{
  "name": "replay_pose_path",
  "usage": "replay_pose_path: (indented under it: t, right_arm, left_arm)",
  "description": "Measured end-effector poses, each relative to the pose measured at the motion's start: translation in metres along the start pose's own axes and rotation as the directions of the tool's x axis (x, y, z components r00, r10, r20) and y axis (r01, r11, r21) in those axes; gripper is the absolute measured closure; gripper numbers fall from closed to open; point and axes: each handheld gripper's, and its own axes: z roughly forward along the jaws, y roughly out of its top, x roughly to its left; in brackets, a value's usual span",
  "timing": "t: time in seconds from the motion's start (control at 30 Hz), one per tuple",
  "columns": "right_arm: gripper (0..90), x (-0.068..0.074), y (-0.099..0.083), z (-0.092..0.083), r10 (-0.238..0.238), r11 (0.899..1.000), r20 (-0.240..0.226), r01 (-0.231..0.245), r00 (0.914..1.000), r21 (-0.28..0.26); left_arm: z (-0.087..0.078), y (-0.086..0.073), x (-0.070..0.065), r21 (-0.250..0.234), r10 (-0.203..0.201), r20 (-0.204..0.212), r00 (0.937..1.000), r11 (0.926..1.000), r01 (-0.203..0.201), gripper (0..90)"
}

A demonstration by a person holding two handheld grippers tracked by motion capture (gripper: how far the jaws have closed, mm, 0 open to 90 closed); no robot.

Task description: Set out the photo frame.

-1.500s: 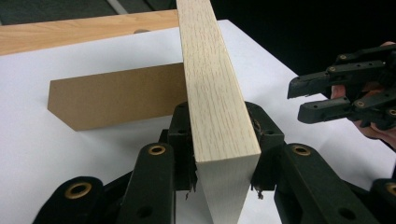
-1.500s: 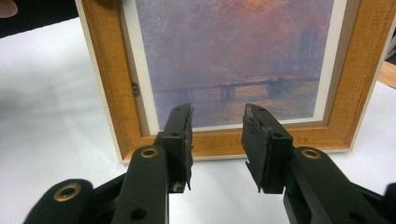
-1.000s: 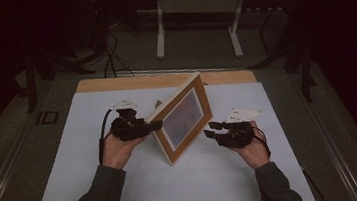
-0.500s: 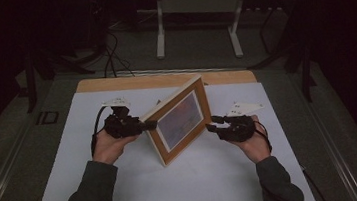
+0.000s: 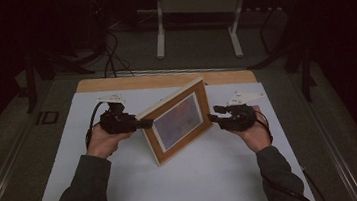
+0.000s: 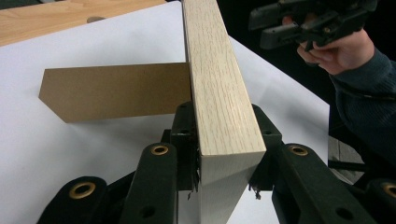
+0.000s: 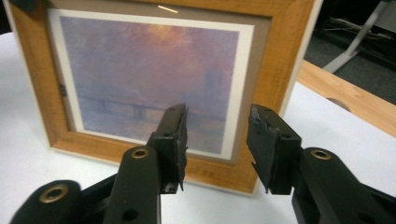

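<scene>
A wooden picture frame (image 5: 176, 122) stands upright near the middle of a white sheet (image 5: 126, 196) that covers most of a light wooden table (image 5: 114, 83); a bare strip of the tabletop shows behind the frame. The left gripper (image 5: 141, 124) is clamped on the frame's pale side edge, its jaws pressed against both faces. In the left gripper view a brown easel back (image 6: 112, 91) juts from the frame's rear and rests on the sheet. The right gripper (image 5: 214, 117) hangs just beside the frame's other edge; its jaws have just been opening and stand apart with nothing between them, facing the misty purple print (image 7: 149, 74). Beyond the table the room is dim, with a grey floor (image 5: 202, 60), loose cables (image 5: 109, 62) and a white stand (image 5: 194, 8).
</scene>
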Motion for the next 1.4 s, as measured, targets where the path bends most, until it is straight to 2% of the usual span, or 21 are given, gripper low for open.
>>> replay_pose_path:
  t: [0.3,0.63,0.9,1.17,1.4]
  right_arm:
    - [55.1,-0.010,0.007,0.008,0.012,1.000,0.020,-0.012,0.9997,0.005]
    - [51.6,-0.017,0.011,0.014,0.036,0.999,0.045,-0.037,0.9983,0.003]
    - [48.8,-0.025,0.014,0.015,0.063,0.998,0.074,-0.063,0.9953,-0.007]
    - [43.9,-0.032,0.017,0.018,0.095,0.995,0.053,-0.094,0.9941,-0.015]
    - [39.7,-0.037,0.020,0.024,0.102,0.995,0.036,-0.101,0.9941,-0.011]
  left_arm:
    - [0.000,0.002,0.010,0.008,-0.005,0.049,0.9988,1.0000,0.005,70.7]
    - [0.001,0.005,0.014,0.025,-0.007,0.072,0.9974,0.9997,0.005,70.8]
    - [0.003,0.006,0.021,0.027,-0.010,0.109,0.9940,0.9996,0.008,70.8]
    - [0.006,0.007,0.026,0.024,0.000,0.137,0.9906,0.9997,-0.003,70.7]
    - [0.009,0.010,0.026,0.024,0.019,0.149,0.9887,0.9995,-0.023,70.7]
